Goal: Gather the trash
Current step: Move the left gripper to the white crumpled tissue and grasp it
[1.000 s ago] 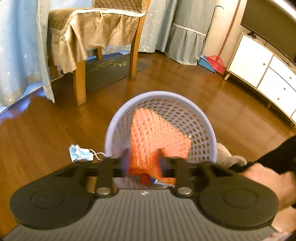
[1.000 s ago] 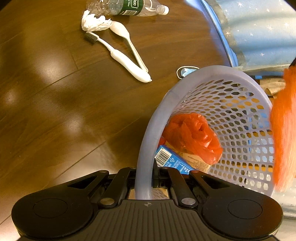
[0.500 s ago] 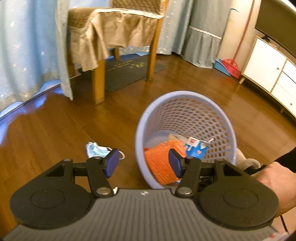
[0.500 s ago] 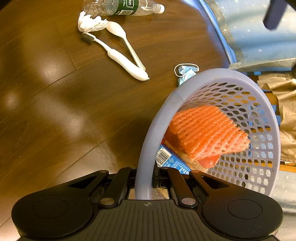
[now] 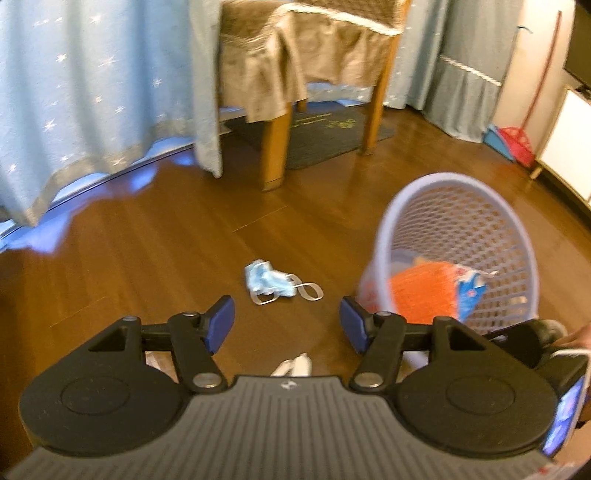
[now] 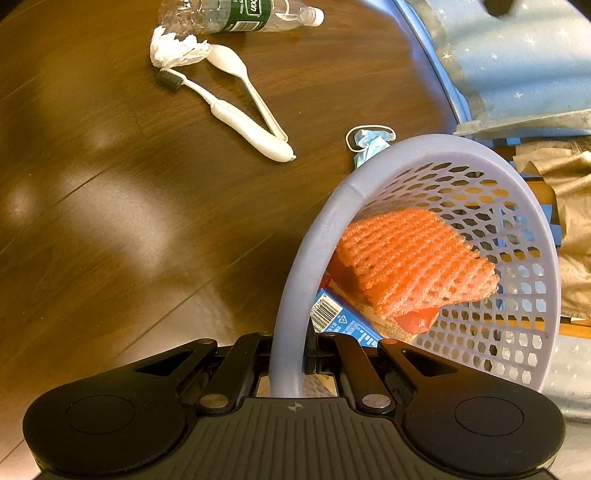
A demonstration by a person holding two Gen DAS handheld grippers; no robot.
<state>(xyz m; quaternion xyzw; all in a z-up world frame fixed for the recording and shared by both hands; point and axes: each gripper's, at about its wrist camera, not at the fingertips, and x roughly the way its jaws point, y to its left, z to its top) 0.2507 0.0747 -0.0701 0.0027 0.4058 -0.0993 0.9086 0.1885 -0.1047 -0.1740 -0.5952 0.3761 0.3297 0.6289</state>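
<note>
The right gripper [image 6: 291, 363] is clamped on the smooth, rounded rim of the lavender plastic basket [image 6: 295, 266], its black fingers [image 6: 354, 365] pressed against either side of the band. The basket tilts toward the camera; its wall is a lattice of small hexagonal holes. Inside lies an orange foam net [image 6: 413, 258], a flat wedge with a ribbed, woven mesh texture, resting on top of a blue carton [image 6: 332, 317] with a white barcode label and a crumpled piece of glossy orange-red plastic [image 6: 417, 319].

The left gripper [image 5: 287, 325] hangs over the glossy brown wooden floor [image 5: 166, 258] to the left of the basket. Its jaws have just been opening, and nothing sits between the blue-padded fingers [image 5: 221, 323].

A crumpled light-blue face mask [image 5: 271, 282] with white elastic loops lies on the floor just beyond the left gripper, near the basket's rim. In the right wrist view, further off on the floor, lie a white toothbrush [image 6: 225, 110] with dark bristles, a white plastic spoon [image 6: 240, 77] whose handle end touches the toothbrush's handle end, a wad of white tissue [image 6: 173, 48] and a clear, crushed plastic bottle [image 6: 236, 14] with a green label.

A wooden-legged chair [image 5: 273, 147] draped in tan fabric stands behind, beside pale blue curtains [image 5: 92, 92] scattered with white stars.
</note>
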